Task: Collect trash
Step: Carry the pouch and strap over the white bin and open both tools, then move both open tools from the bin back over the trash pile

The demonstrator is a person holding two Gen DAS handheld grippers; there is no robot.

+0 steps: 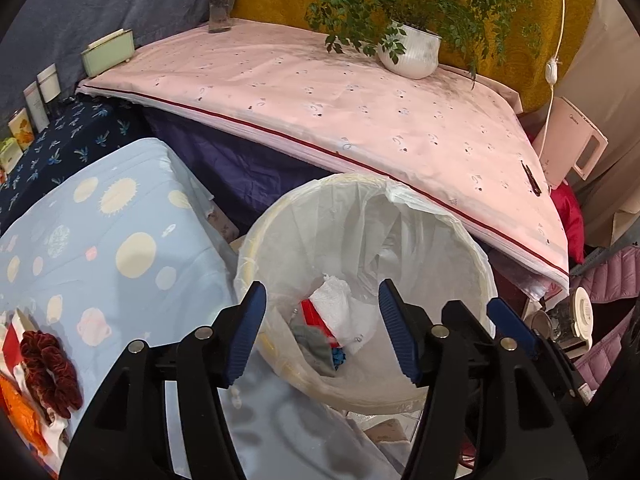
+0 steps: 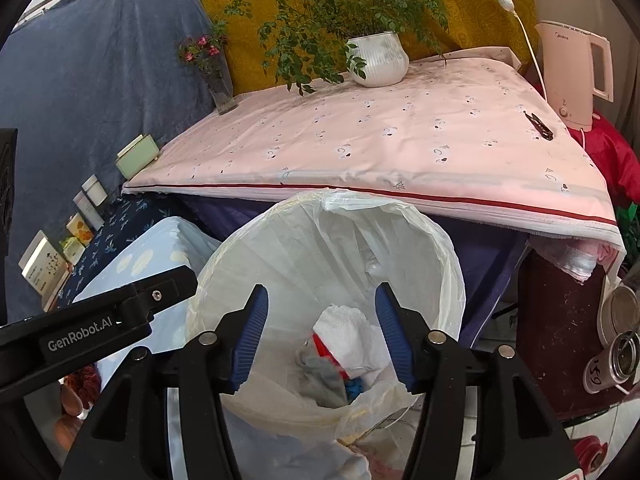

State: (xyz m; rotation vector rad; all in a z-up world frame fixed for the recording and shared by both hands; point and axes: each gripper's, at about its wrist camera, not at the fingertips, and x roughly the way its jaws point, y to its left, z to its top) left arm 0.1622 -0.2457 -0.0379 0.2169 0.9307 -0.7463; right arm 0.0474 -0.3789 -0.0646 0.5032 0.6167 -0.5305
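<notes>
A round bin with a white plastic liner stands on the floor below a pink-covered table. At its bottom lie a white crumpled tissue, a red piece and a grey scrap. My left gripper is open and empty above the bin's near rim. In the right wrist view the bin liner holds the same tissue and grey scrap. My right gripper is open and empty over the bin. The left gripper's body shows at the left.
A pink-covered table carries a potted plant, a flower vase, a green box and a dark clip. A pale kettle stands at the right. A blue patterned cloth holds a dark red scrunchie.
</notes>
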